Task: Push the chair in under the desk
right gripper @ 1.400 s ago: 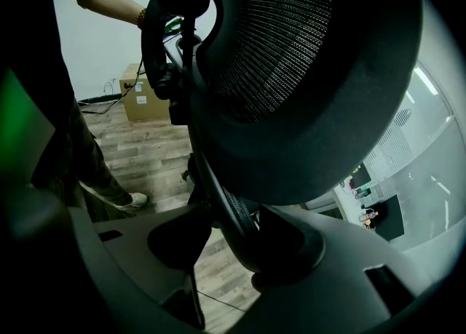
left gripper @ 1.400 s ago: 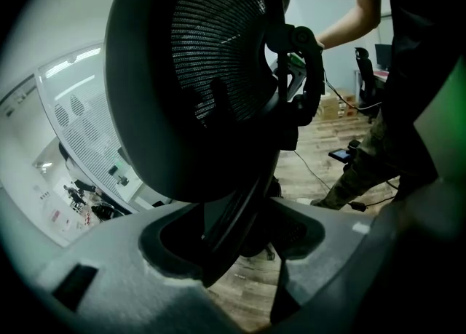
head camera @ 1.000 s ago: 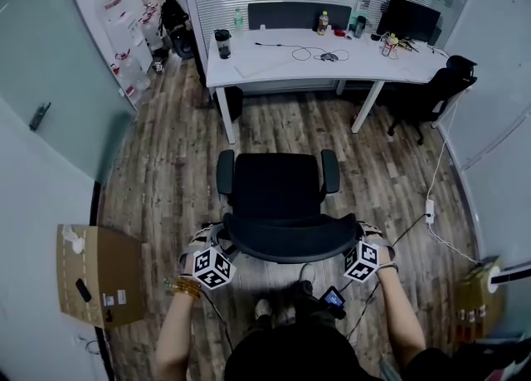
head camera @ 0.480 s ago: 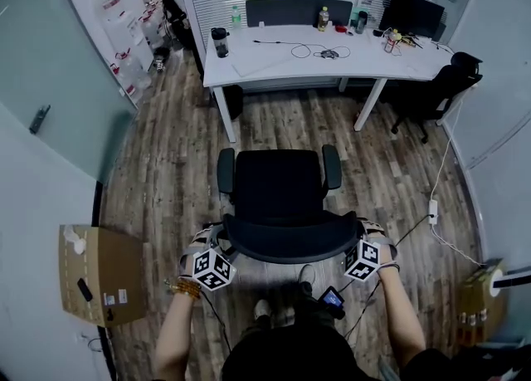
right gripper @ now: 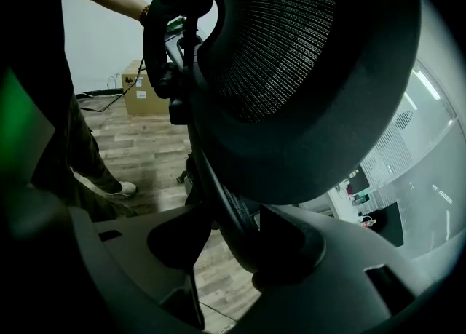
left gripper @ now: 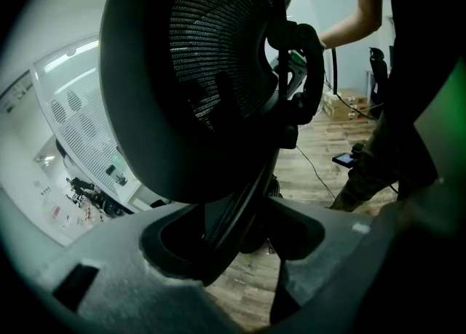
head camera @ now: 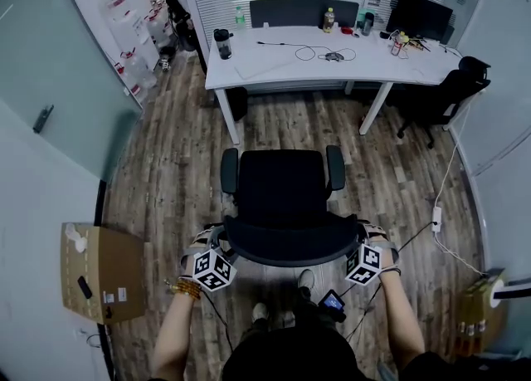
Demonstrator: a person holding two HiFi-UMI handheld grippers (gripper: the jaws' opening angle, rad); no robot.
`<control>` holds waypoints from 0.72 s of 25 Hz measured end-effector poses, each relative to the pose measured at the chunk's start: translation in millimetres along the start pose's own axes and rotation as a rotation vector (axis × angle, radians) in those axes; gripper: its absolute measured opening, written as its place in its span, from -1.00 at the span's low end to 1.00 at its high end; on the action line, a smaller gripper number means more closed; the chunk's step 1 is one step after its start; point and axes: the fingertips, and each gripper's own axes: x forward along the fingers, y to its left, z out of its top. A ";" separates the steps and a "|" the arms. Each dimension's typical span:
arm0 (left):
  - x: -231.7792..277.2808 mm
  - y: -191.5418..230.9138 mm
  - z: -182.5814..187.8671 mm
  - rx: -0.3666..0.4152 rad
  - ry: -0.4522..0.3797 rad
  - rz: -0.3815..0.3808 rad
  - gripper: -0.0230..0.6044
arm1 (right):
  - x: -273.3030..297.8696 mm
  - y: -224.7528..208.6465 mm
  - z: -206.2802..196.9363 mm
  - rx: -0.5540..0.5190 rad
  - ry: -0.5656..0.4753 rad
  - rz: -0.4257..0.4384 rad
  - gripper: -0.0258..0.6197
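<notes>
A black mesh office chair stands on the wood floor, facing the white desk with a stretch of floor between them. My left gripper is shut on the left edge of the backrest, and its rim runs between the jaws. At the backrest's right edge my right gripper is shut in the same way. Each gripper view shows the other gripper across the backrest.
A cardboard box lies on the floor at the left. A second black chair stands by the desk's right end. Cables and a power strip trail on the right. A monitor, bottles and cords sit on the desk.
The view has drifted slightly. Both grippers keep their hold on the backrest, and the chair sits at almost the same distance from the desk.
</notes>
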 end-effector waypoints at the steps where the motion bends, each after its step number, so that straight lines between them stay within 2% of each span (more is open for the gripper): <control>1: 2.2 0.0 1.9 -0.003 0.001 0.003 -0.10 | 2.1 -0.9 -3.8 -0.001 -0.002 0.001 -0.27; 18: 43.0 6.3 44.2 -0.066 0.031 0.037 -0.10 | 18.2 -61.0 -42.1 -0.058 -0.057 0.001 -0.26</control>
